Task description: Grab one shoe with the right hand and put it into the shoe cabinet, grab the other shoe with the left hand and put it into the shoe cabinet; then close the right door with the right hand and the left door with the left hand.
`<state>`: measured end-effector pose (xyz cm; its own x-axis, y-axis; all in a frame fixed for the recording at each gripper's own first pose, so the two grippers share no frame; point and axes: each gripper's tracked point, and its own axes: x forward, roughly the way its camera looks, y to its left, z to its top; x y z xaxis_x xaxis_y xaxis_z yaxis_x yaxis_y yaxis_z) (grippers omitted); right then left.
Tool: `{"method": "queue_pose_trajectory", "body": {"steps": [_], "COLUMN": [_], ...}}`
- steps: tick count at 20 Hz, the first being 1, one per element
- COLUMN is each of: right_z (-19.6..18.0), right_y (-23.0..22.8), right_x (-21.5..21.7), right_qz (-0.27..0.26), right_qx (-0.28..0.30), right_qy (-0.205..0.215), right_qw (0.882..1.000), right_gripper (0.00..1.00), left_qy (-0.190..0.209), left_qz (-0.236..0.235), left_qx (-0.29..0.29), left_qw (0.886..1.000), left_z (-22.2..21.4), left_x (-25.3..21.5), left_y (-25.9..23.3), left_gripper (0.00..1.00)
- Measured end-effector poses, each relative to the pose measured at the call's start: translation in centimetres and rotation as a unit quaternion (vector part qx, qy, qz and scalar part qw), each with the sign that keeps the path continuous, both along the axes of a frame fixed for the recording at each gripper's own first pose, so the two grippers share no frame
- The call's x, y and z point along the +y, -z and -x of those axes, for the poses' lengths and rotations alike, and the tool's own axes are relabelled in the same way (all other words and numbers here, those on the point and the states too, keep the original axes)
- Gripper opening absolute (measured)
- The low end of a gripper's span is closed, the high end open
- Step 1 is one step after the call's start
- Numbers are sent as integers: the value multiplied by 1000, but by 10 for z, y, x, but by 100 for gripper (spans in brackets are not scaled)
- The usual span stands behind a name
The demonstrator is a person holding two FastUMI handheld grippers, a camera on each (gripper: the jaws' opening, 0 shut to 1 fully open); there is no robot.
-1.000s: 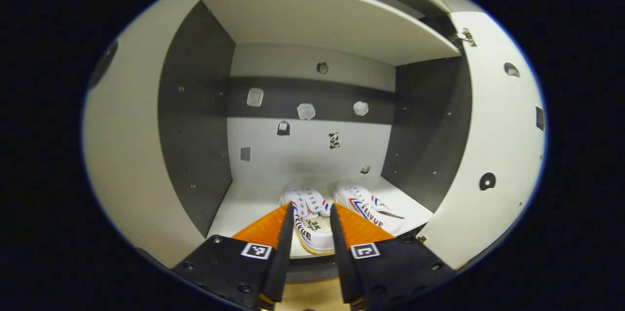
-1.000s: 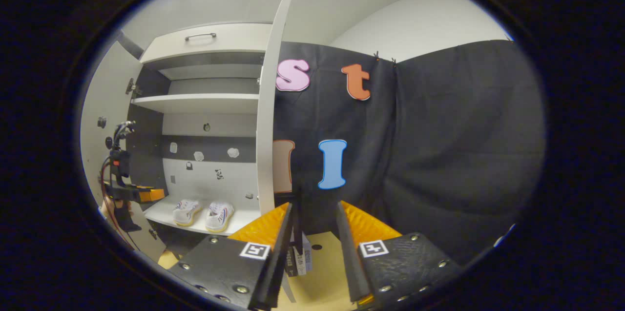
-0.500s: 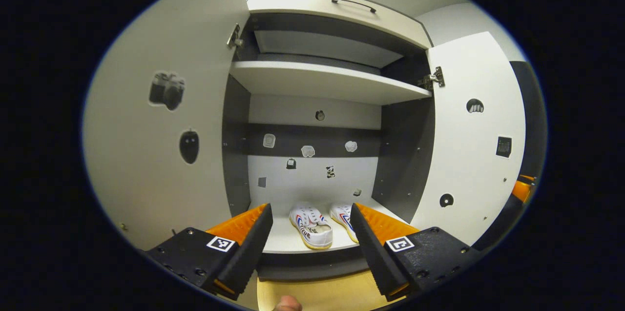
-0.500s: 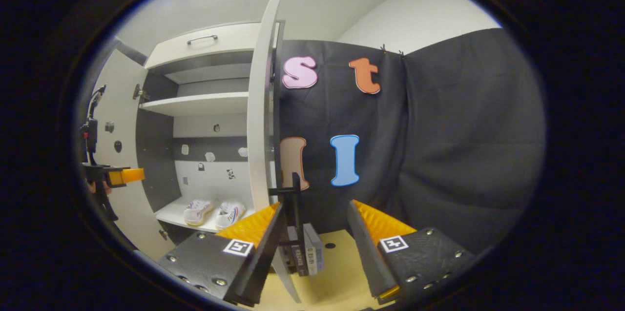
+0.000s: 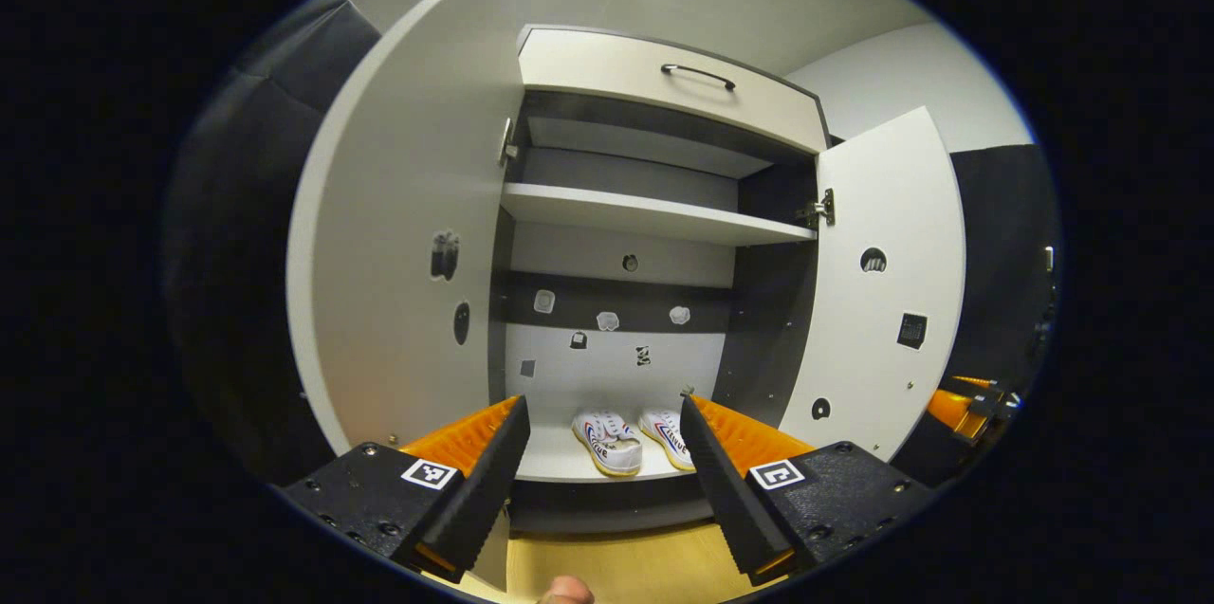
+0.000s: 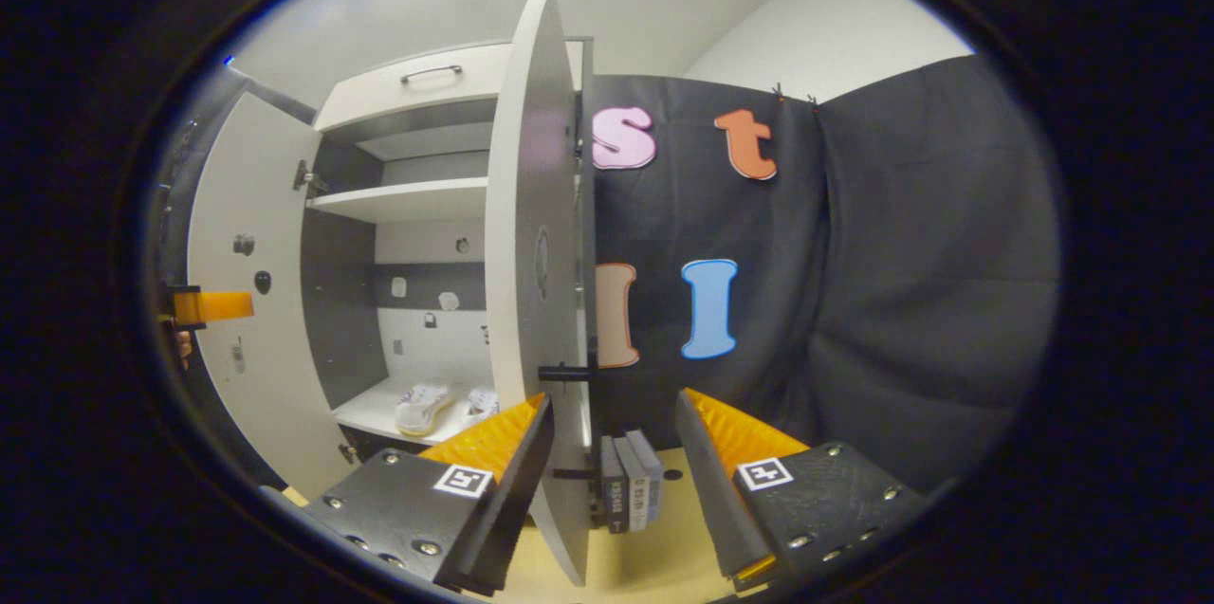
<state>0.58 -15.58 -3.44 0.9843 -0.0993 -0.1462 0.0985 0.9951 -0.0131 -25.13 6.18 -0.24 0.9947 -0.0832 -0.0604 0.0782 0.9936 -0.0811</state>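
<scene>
- The left tool (image 5: 599, 452) has backed out of the shoe cabinet (image 5: 654, 215); a second ago its fingers straddled the near shoe, and now they stand spread and empty, well clear of the shelf.
- Both shoes (image 5: 631, 438) sit side by side on the bottom shelf (image 5: 555, 462), at 12 o'clock between the left tool's fingers, so the putting-in part looks done and the doors are what remains.
- The right tool (image 6: 607, 452) has swung toward the right door (image 6: 531, 282), which now shows nearly edge-on at 12 o'clock; its fingers are parted and grasping nothing.
- The door's edge runs down just between those fingers, with the black handle (image 6: 564, 373) close above them. Whether anything touches, I cannot tell.
- The left door (image 5: 398, 253) stands wide open at 10 o'clock in the left gripper view, with free room in front of it.
- Some books (image 6: 631, 490) stand on the floor behind the right door, outside its closing swing, I judge.
- The shoes lie back from the shelf lip, so the doors should clear them.
</scene>
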Motion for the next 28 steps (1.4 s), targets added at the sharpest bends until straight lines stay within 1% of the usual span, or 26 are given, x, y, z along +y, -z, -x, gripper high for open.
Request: {"method": "queue_pose_trajectory", "body": {"steps": [2,3,4,5,6,9,10,11,14,15,17,18,20,21,22,23,24,25,26,27,28], "right_z": [-6,-9,-12,-15,-18,-27,-30,-32,-41,-40,-39,-40,-39,-39,-38,-38,-37,-37,-37,-37,-37], "right_y": [1,2,3,3,5,7,7,7,9,9,12,14,17,19,19,19,18,18,19,20,20], "right_x": [21,31,42,52,60,87,97,108,132,138,148,152,159,161,163,164,163,161,161,160,160], "right_qz": [3,4,4,2,-2,-12,-16,-21,-31,-31,-34,-36,-41,-42,-43,-42,-40,-36,-33,-32,-33], "right_qx": [0,0,0,1,2,4,4,5,7,7,8,10,15,16,17,16,15,14,14,15,16], "right_qy": [-19,-28,-36,-45,-54,-81,-92,-105,-128,-132,-140,-143,-149,-150,-151,-151,-149,-147,-143,-140,-138], "right_qw": [1000,1000,999,999,999,997,996,994,991,991,990,989,988,988,987,987,988,988,989,989,990], "right_gripper": [79,79,79,79,79,79,74,79,79,79,79,79,79,79,79,79,79,79,79,79,74], "left_qy": [-4,-7,-11,-14,-18,-32,-36,-34,-34,-41,-54,-62,-81,-93,-106,-118,-128,-135,-140,-145,-149], "left_qz": [2,3,4,5,5,5,5,9,20,19,18,17,13,9,4,1,0,3,8,13,16], "left_qx": [-5,-9,-12,-14,-16,-26,-30,-33,-33,-33,-36,-38,-34,-30,-26,-23,-23,-24,-25,-27,-27], "left_qw": [1000,1000,1000,1000,1000,999,999,999,999,998,998,997,996,995,994,993,992,991,990,989,988], "left_z": [9,14,19,23,30,46,48,51,60,62,67,69,72,72,71,73,71,71,72,71,70], "left_x": [8,12,17,22,26,42,47,49,53,60,73,78,94,104,114,124,131,138,146,151,156], "left_y": [-6,-10,-13,-15,-20,-28,-31,-33,-33,-34,-37,-37,-33,-31,-28,-25,-24,-25,-26,-27,-25], "left_gripper": [96,93,96,93,96,96,96,94,93,94,93,96,96,92,96,96,92,92,93,96,100]}}
